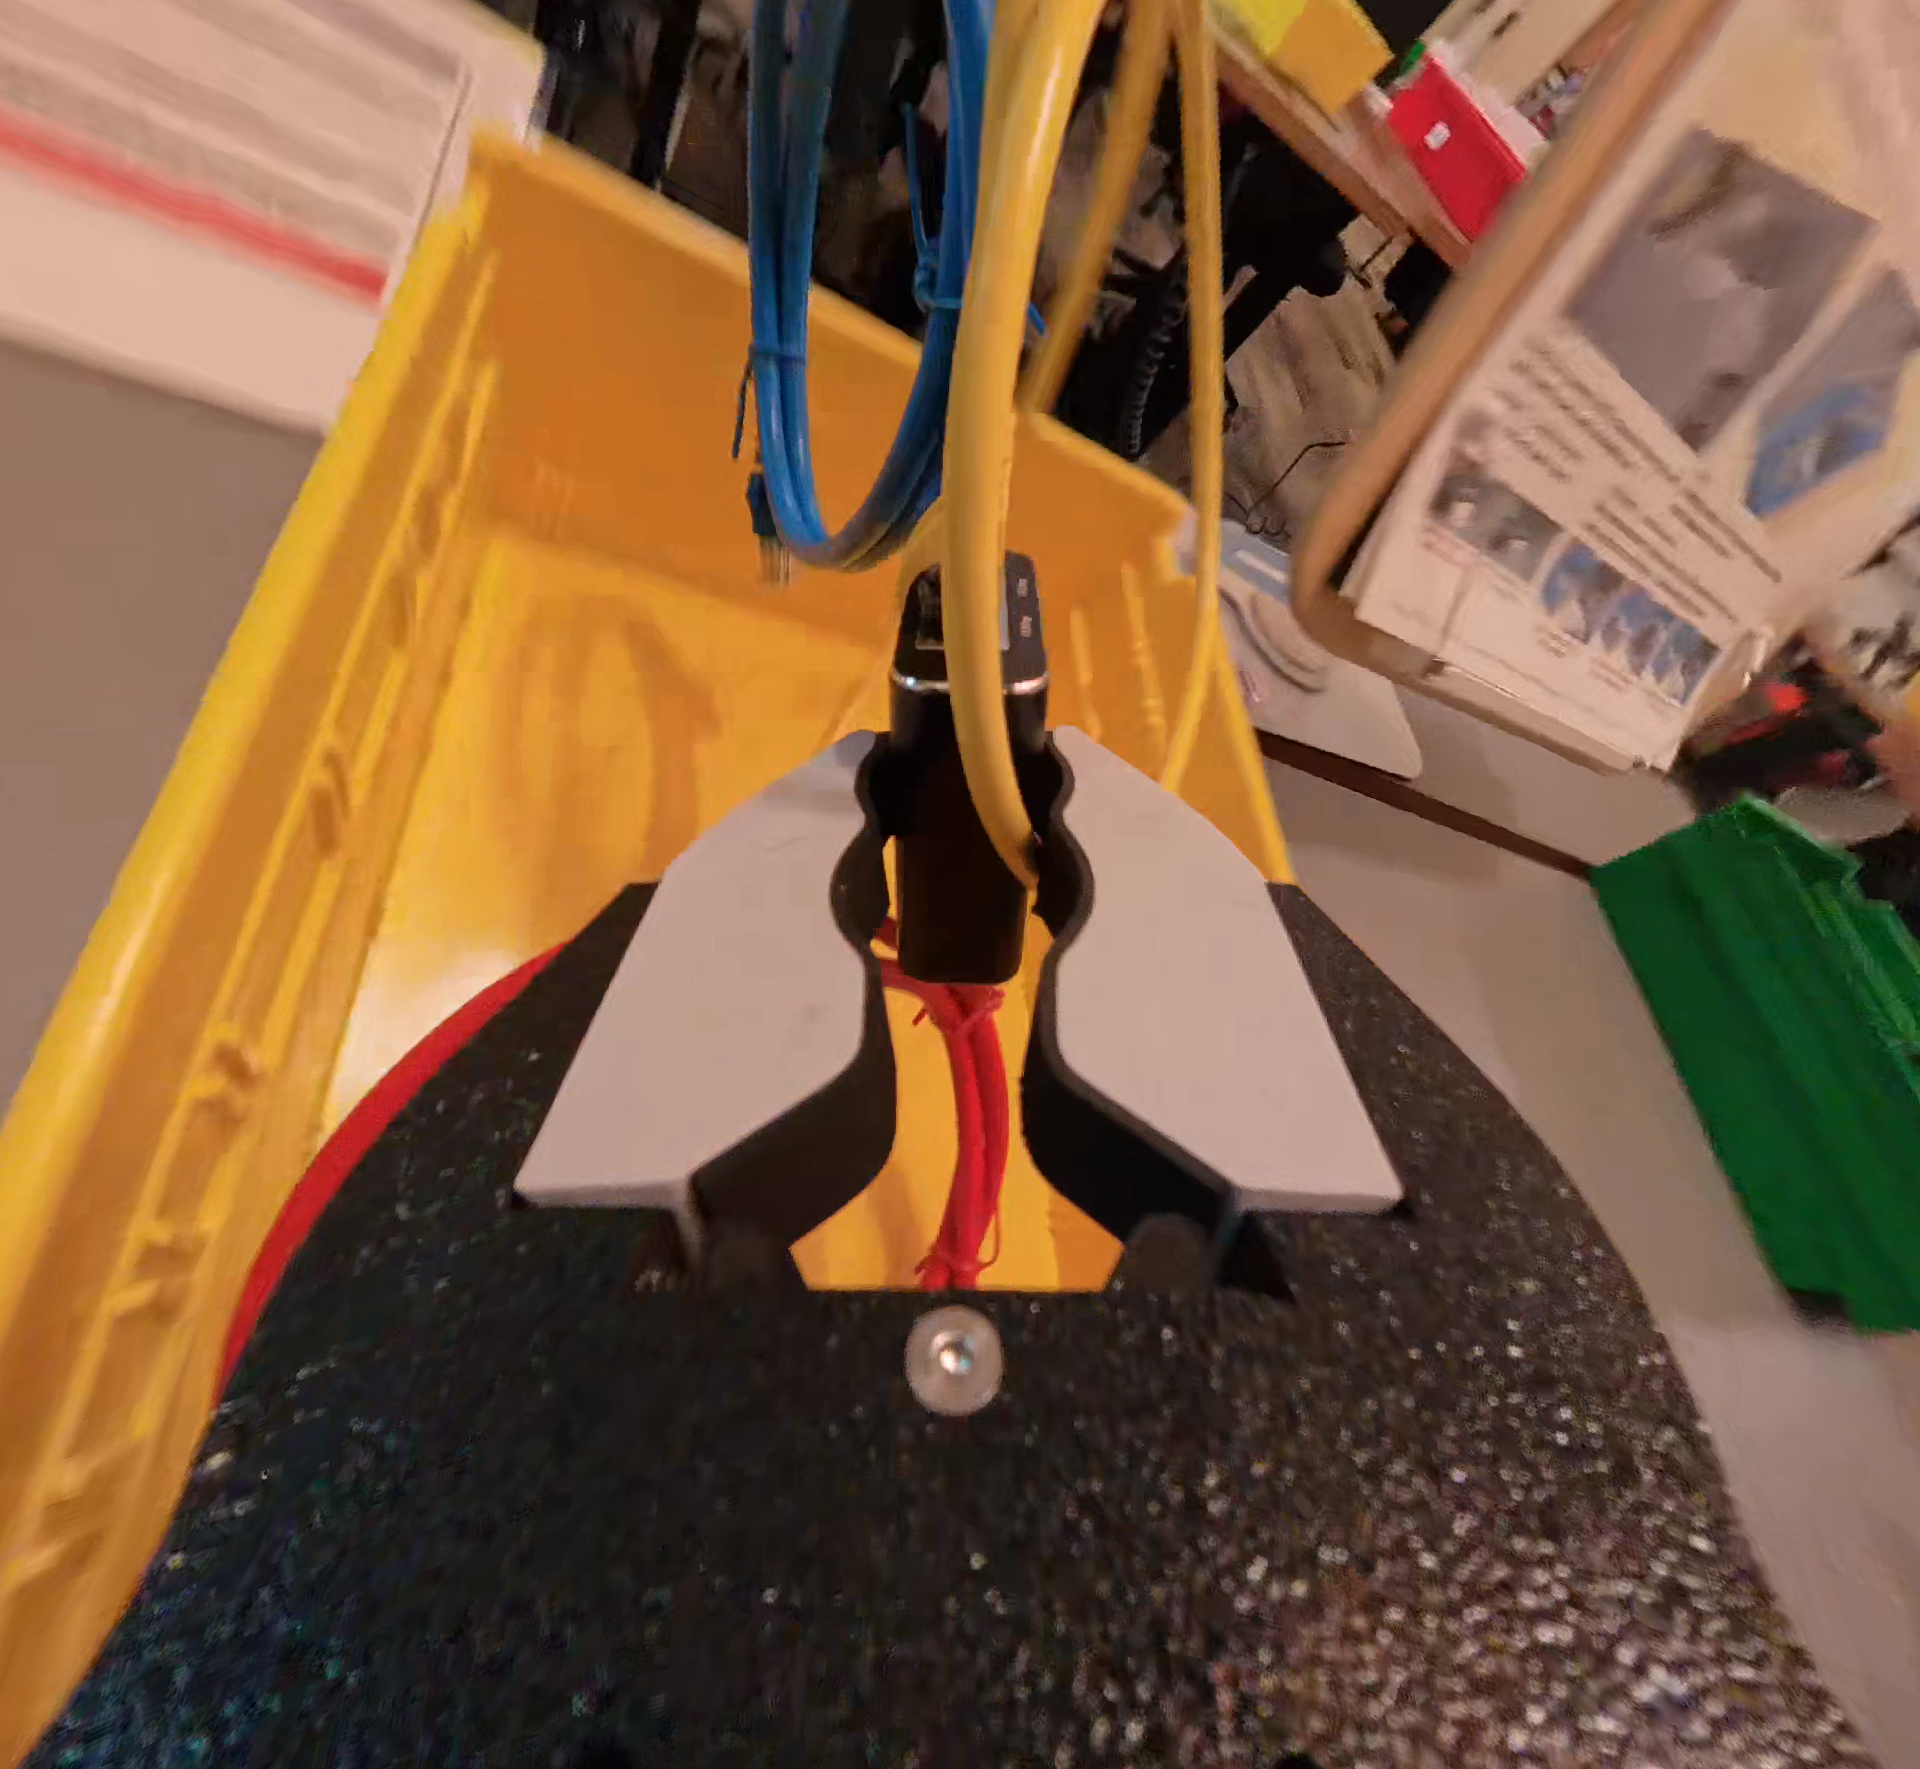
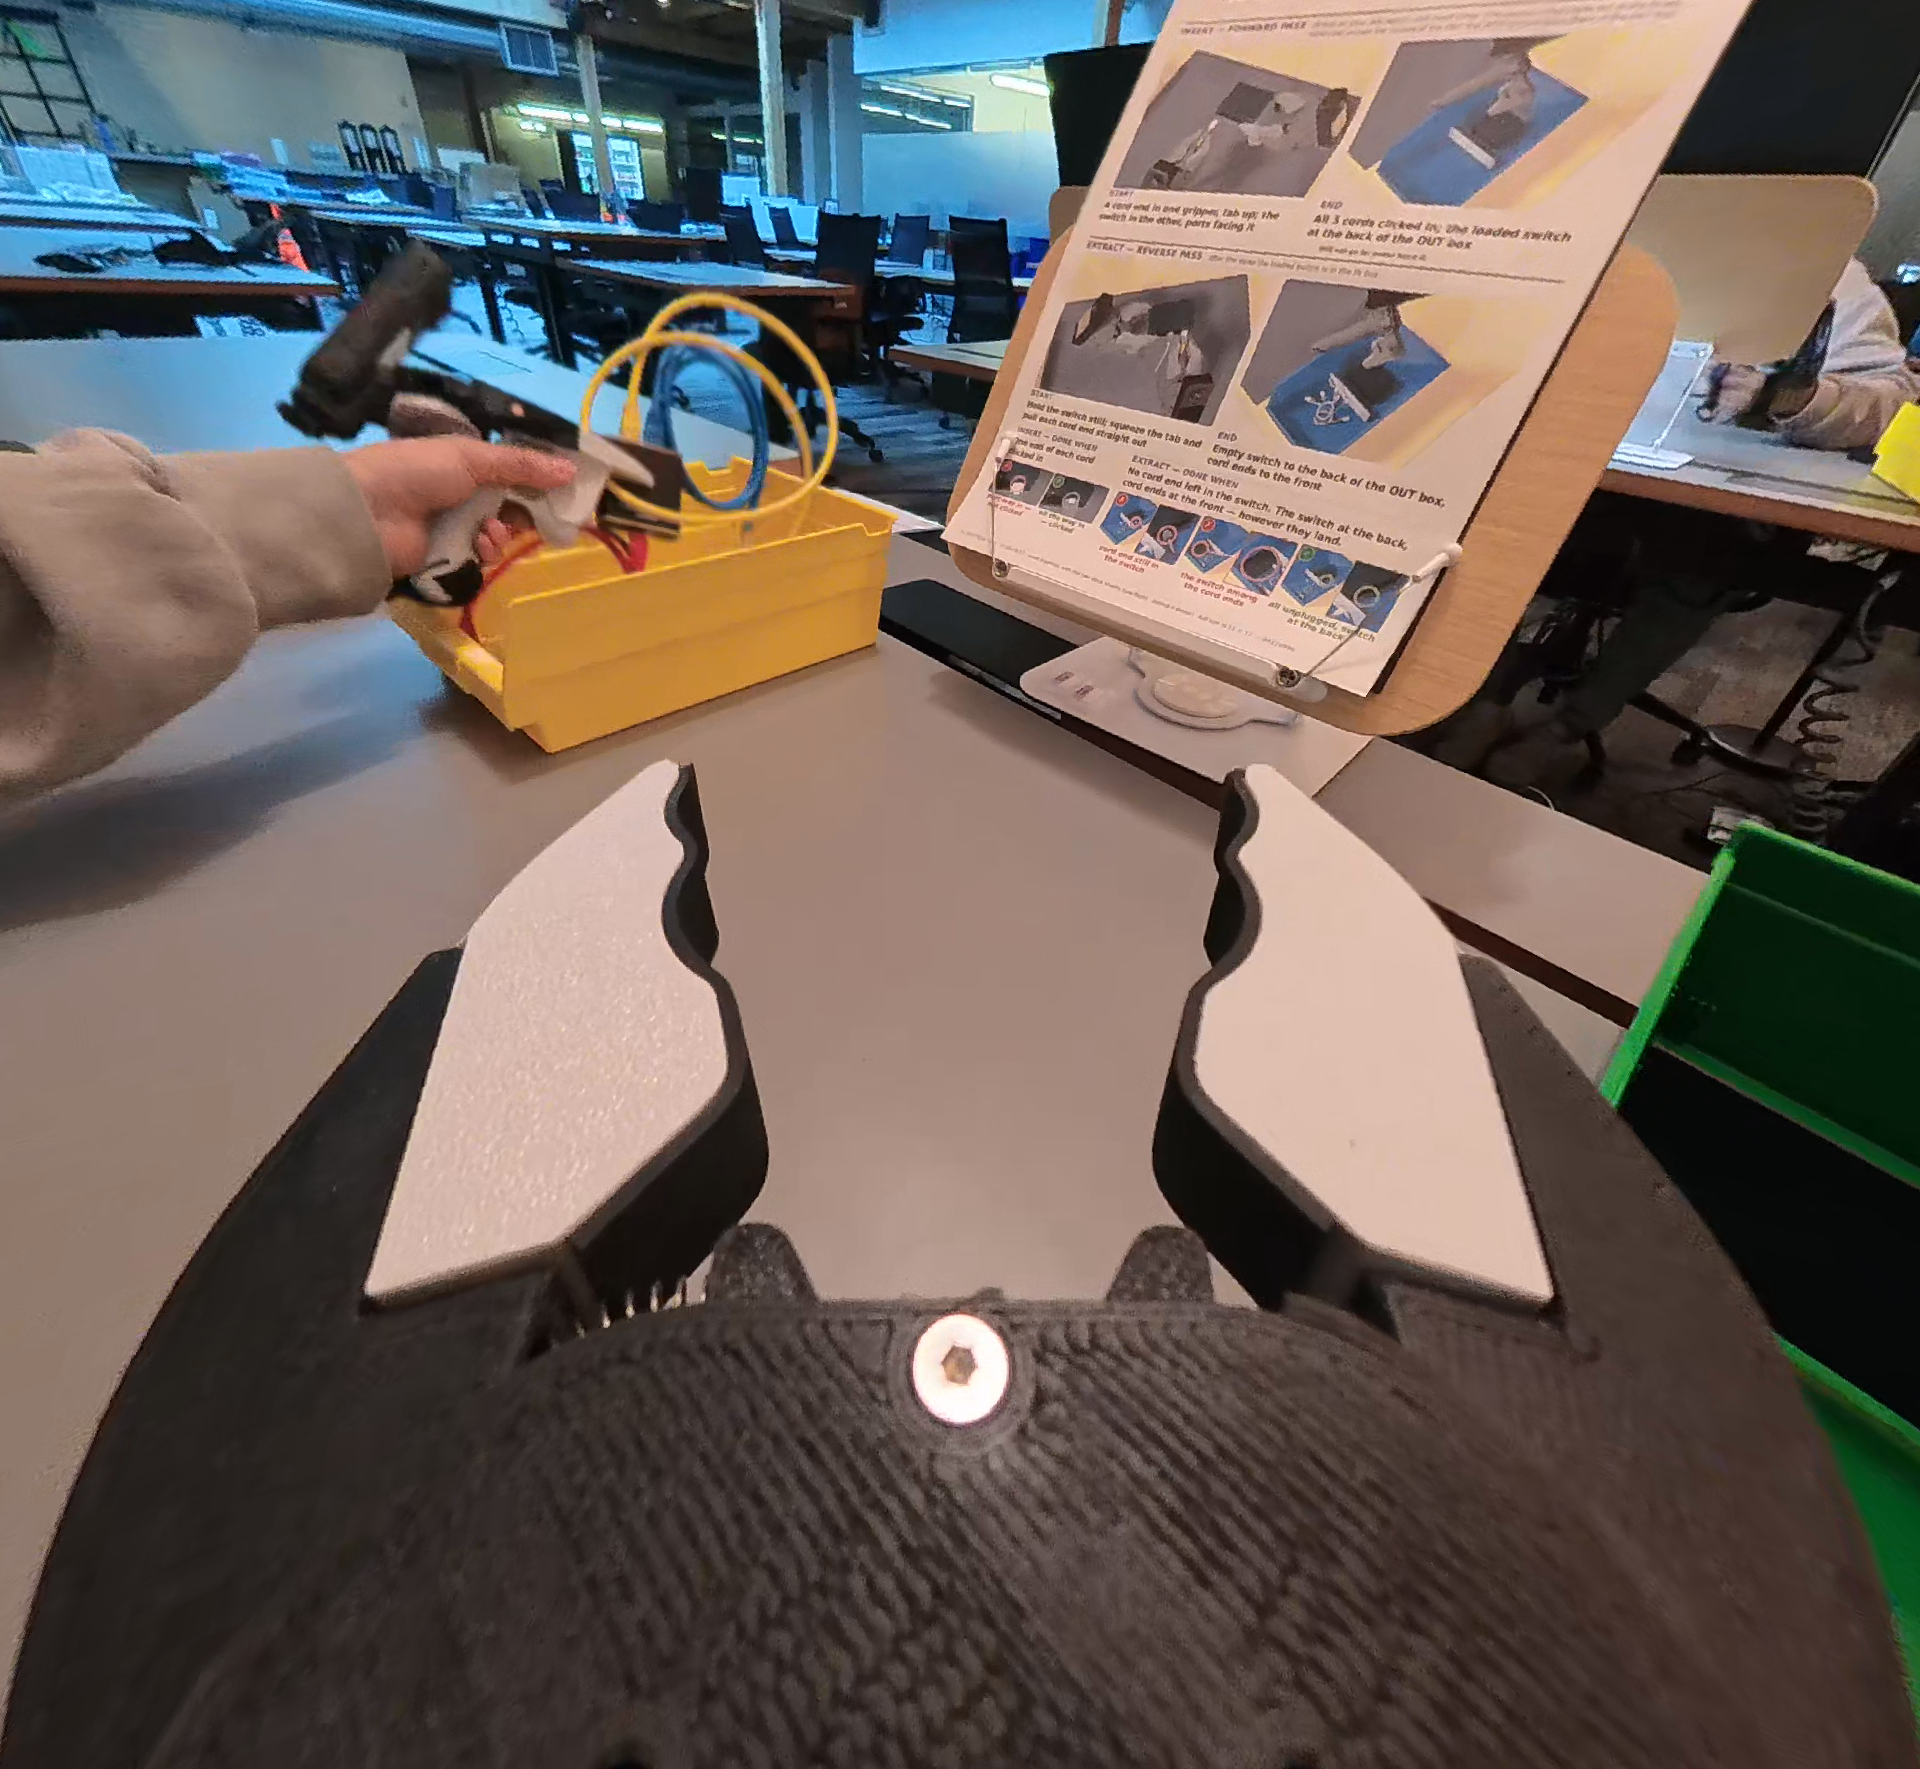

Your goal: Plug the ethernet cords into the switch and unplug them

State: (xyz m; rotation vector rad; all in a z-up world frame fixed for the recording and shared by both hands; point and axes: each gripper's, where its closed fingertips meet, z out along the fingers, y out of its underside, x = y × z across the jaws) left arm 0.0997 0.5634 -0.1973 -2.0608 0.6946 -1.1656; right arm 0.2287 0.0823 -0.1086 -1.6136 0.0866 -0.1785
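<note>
My left gripper (image 1: 961, 763) is shut on the black switch (image 1: 951, 846) and holds it above the yellow bin (image 1: 499, 680). A yellow cord (image 1: 977, 369) and a blue cord (image 1: 790, 265) loop up from the switch; I cannot tell which ends are plugged in. A red cord (image 1: 971, 1127) lies in the bin below the fingers. In the right wrist view a hand holds the left gripper (image 2: 613, 472) with the switch (image 2: 649, 478) and both loops over the yellow bin (image 2: 707, 618). My right gripper (image 2: 956, 805) is open and empty above the grey table (image 2: 935, 992).
An instruction sheet on a wooden stand (image 2: 1299, 317) stands at the back right of the table. A green bin (image 2: 1787, 1044) sits at the right edge. A person (image 2: 1849, 358) sits at another desk far right. Rows of desks and chairs lie beyond. Spacing between my two grippers at the tips: around 50 cm.
</note>
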